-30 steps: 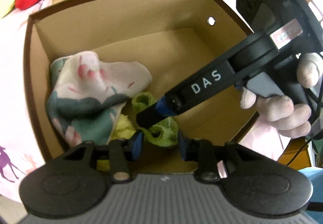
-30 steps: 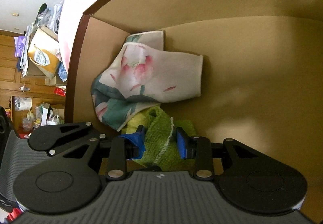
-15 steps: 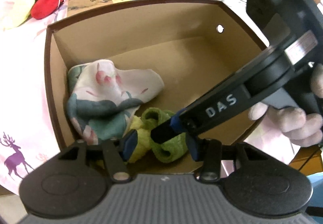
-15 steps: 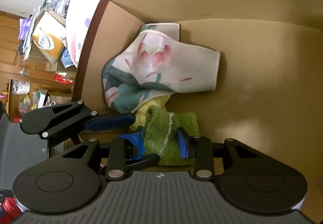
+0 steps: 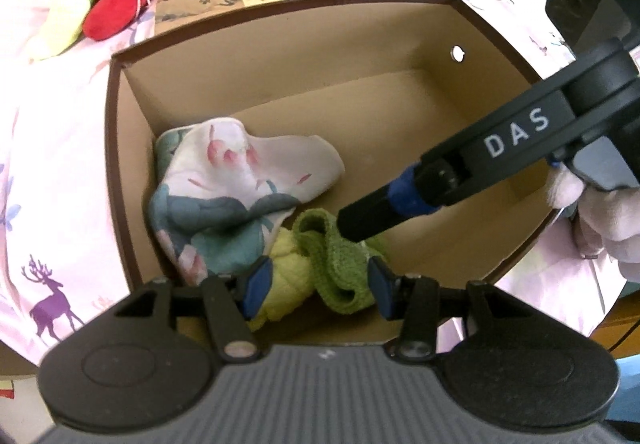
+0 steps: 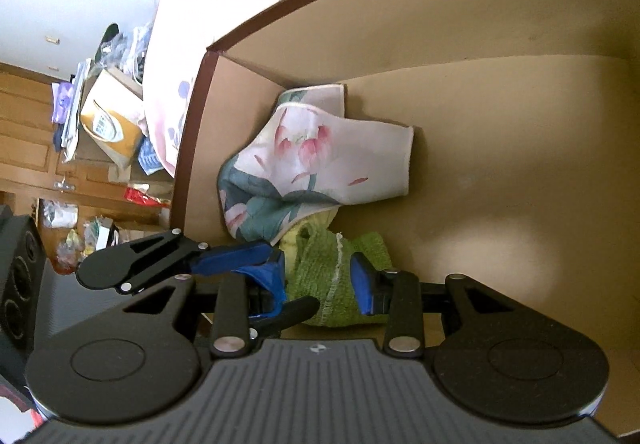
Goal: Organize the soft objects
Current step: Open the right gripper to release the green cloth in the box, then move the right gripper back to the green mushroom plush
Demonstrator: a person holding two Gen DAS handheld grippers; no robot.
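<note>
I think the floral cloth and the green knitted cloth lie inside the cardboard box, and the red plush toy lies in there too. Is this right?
Not quite. The floral cloth and green knitted cloth are in the cardboard box, but the red plush toy lies outside, beyond its far wall, as the left wrist view shows.

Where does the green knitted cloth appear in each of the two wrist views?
Left wrist view: green cloth at lower centre, beside a yellow cloth.
Right wrist view: the green cloth at lower centre.
Shared landmark: the flower-print cloth lies just beyond it in the cardboard box.
</note>
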